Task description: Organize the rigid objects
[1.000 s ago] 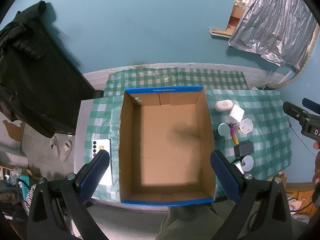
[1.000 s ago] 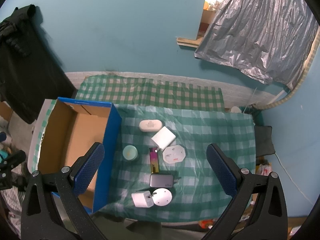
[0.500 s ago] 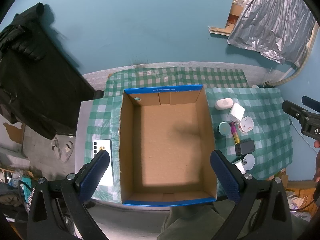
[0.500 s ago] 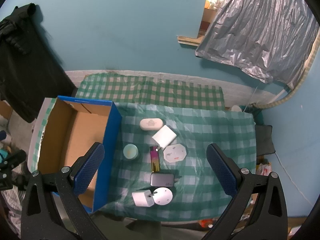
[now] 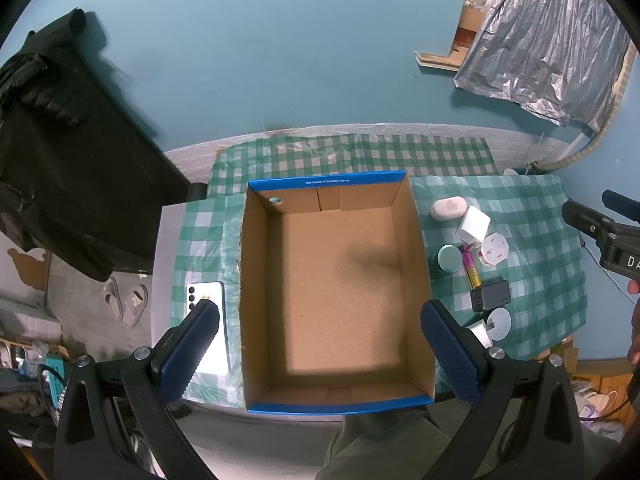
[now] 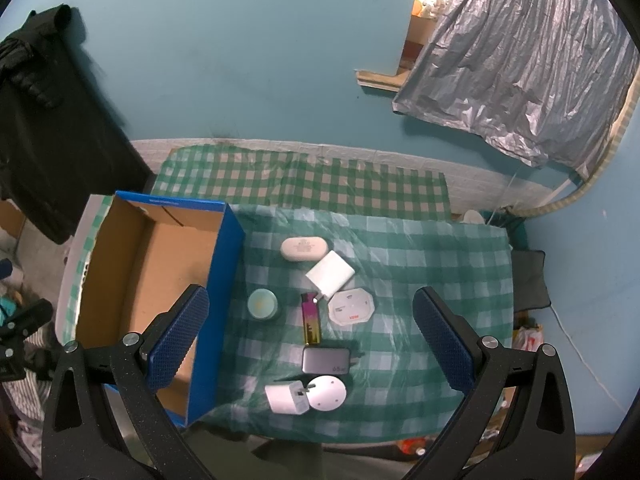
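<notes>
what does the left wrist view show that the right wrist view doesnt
Only the left wrist view shows the white phone on the cloth left of the cardboard box, the box's whole bare floor, and the right hand-held gripper from the side. Only the right wrist view shows the white cube charger unobstructed. Both share the box, teal round tin, oval white case, lighter, dark charger and checked cloth. Both hand-held grippers are open, holding nothing.
</notes>
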